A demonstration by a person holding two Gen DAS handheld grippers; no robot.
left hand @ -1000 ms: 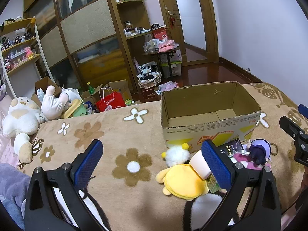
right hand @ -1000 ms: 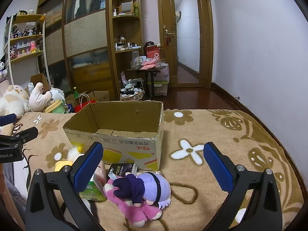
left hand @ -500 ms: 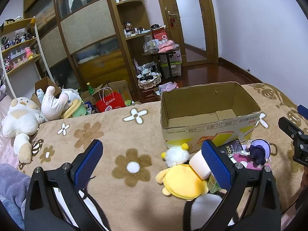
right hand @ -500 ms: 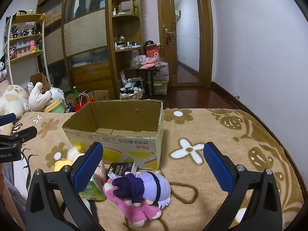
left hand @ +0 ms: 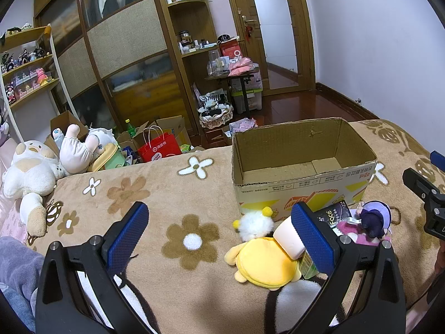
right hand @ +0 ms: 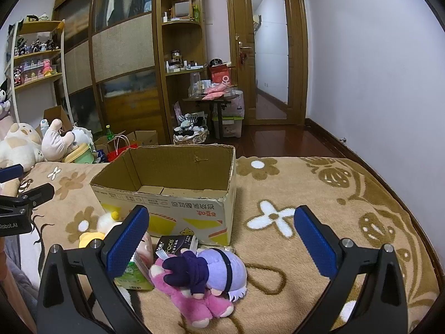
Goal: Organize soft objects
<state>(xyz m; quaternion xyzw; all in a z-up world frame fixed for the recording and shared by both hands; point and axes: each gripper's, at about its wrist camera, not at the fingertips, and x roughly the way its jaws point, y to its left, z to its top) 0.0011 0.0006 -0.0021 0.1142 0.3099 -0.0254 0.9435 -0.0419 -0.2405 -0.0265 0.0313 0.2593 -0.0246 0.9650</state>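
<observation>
Purple-haired plush doll lay just ahead of the right hand-held gripper, both grippers wide open, empty. Risk: adjacent black packet caught with it.

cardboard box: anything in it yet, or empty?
Empty as far as visible: the cardboard box shows only bare bottom flaps. The plush toys lie outside, in front.

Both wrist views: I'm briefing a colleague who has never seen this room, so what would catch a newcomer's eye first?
The open brown cardboard box in the middle of the tan flowered blanket, with nothing showing inside. Against its near side lie a purple-haired doll on a pink plush and a yellow round plush toy. Both blue-padded grippers, left and right, hang open in front of them.
</observation>
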